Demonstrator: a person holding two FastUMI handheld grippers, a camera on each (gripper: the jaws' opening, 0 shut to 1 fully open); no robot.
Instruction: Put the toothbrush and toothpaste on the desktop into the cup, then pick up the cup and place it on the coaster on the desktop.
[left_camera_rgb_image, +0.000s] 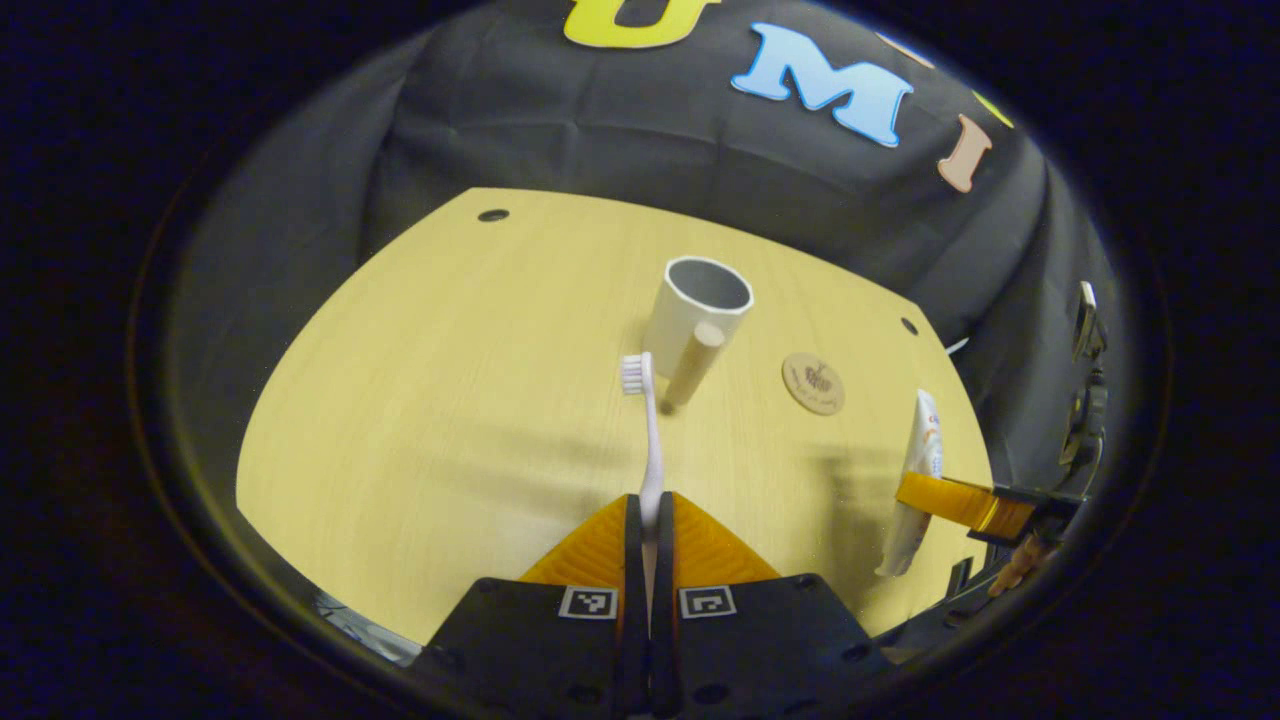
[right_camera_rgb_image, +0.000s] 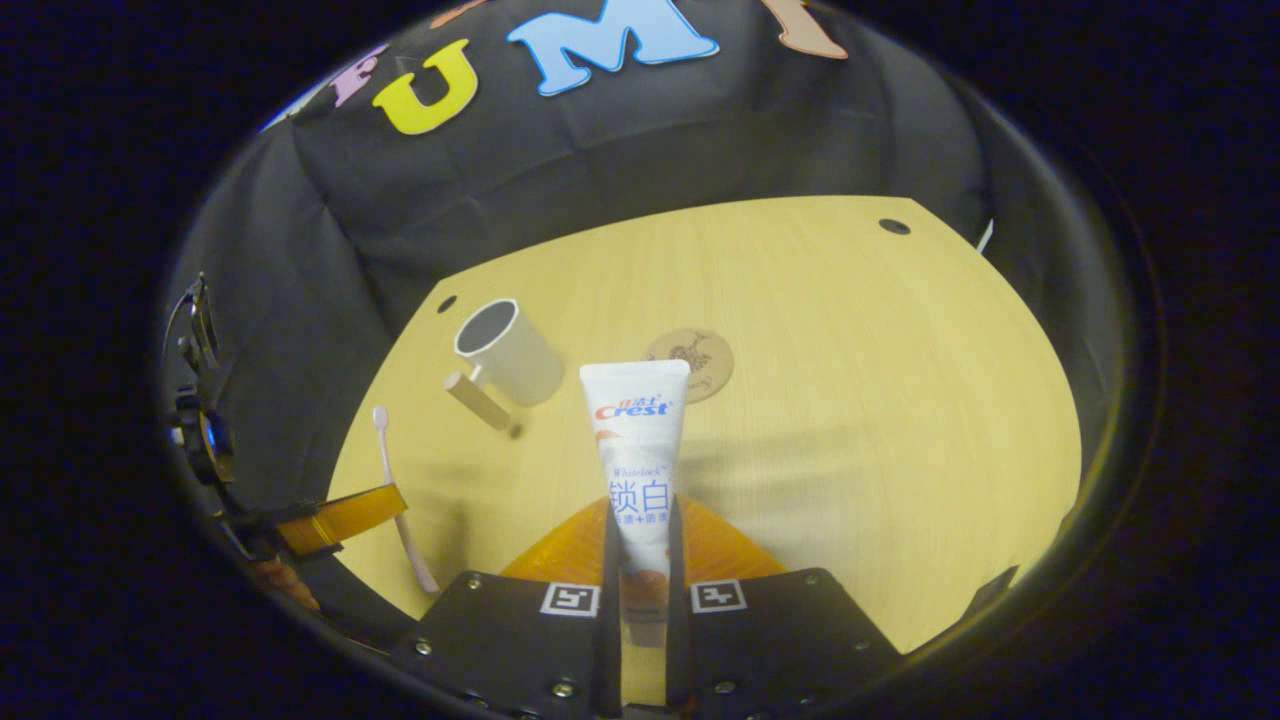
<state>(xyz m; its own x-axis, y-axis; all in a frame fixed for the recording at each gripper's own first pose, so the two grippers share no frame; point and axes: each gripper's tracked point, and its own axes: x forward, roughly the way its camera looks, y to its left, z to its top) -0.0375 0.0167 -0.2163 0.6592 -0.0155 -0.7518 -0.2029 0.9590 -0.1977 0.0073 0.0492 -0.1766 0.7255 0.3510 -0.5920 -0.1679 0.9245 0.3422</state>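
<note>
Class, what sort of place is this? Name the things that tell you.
Likely a staged recording booth, not a real bathroom: a bare wooden desk backed by black cloth, with only a cup, coaster, toothbrush and toothpaste laid out.

My left gripper view rides above the near edge of the table (left_camera_rgb_image: 420, 400), looking forward and down toward the back wall, with the cup (left_camera_rgb_image: 697, 312) dead ahead. My right gripper view sits further right, angled likewise. Both share the cup (right_camera_rgb_image: 510, 352), coaster (left_camera_rgb_image: 813, 383) (right_camera_rgb_image: 691, 364) and table (right_camera_rgb_image: 880, 400), each catching the other gripper at its edge.
</note>
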